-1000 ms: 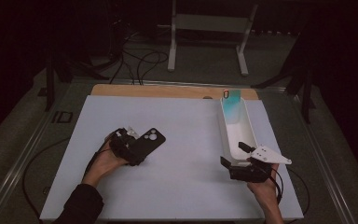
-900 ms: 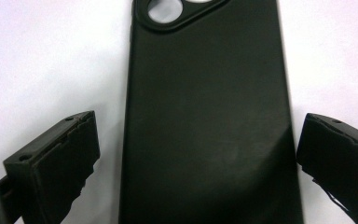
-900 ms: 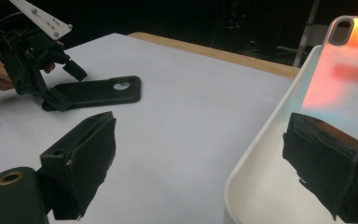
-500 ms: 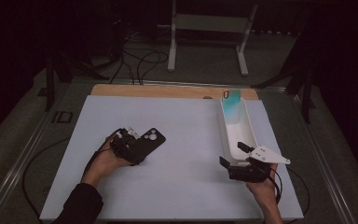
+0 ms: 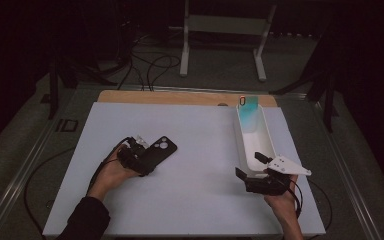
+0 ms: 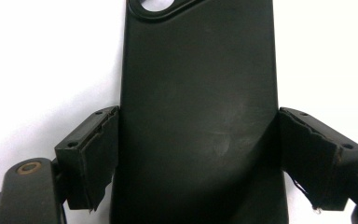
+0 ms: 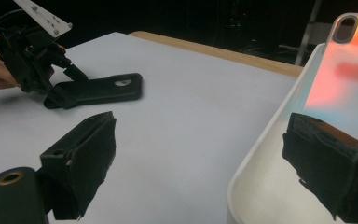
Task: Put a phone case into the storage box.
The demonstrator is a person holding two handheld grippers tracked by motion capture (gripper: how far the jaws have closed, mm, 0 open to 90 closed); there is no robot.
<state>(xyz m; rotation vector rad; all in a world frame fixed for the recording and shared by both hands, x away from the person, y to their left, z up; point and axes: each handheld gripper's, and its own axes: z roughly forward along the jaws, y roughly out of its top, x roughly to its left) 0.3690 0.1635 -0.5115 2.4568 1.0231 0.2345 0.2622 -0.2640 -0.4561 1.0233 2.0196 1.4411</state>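
Observation:
A black phone case [image 5: 159, 151] lies flat on the white table sheet at the left, camera hole pointing away from the hand. My left gripper [image 5: 141, 162] has its jaws on either side of the case's near end. They have just been closing, and in the left gripper view both pads [image 6: 95, 154] touch the long edges of the case [image 6: 198, 84]. My right gripper [image 5: 250, 166] stands open across the near end of a white tray [image 5: 269, 137], one jaw outside it and one inside. An iridescent phone case [image 7: 345, 74] leans at the tray's far end.
The white sheet [image 5: 205, 145] covers most of the table, with a wooden strip [image 5: 180, 97] along its far edge. Cables trail from both grippers. A metal stand and floor cables lie beyond the table. From the right gripper view, the left gripper [image 7: 63, 86] and black case [image 7: 102, 88] sit far left.

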